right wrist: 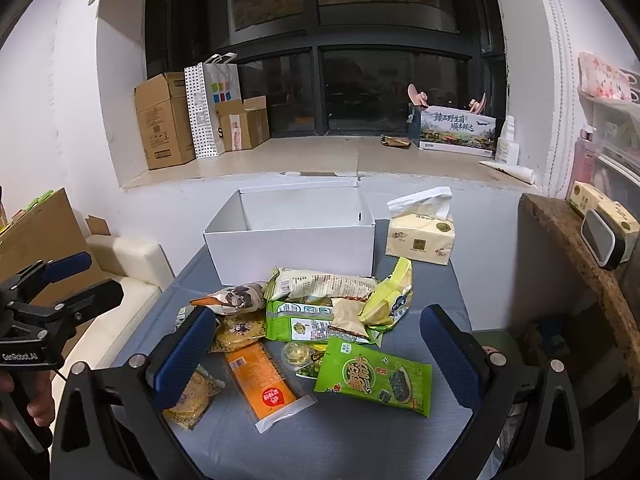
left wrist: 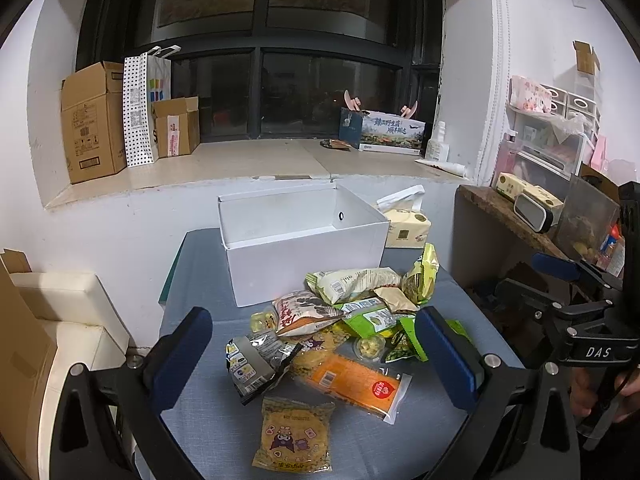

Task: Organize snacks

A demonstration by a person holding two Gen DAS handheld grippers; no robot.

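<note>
A pile of snack packets lies on the grey-blue table in front of an empty white box (left wrist: 296, 248) (right wrist: 292, 240). The pile holds an orange packet (left wrist: 352, 380) (right wrist: 260, 376), a yellow cartoon packet (left wrist: 296, 436), a grey foil packet (left wrist: 252, 360) and a green seaweed packet (right wrist: 374, 376). My left gripper (left wrist: 316, 360) is open and empty, hovering over the near side of the pile. My right gripper (right wrist: 320, 360) is open and empty, also above the pile. Each gripper shows in the other's view, at the side edge (left wrist: 568, 280) (right wrist: 68, 276).
A tissue pack (left wrist: 406, 226) (right wrist: 420, 236) stands right of the white box. A wooden shelf (right wrist: 568, 248) with small items is at the right. A cream seat (left wrist: 64, 320) is at the left. Cardboard boxes (left wrist: 92, 120) sit on the window ledge.
</note>
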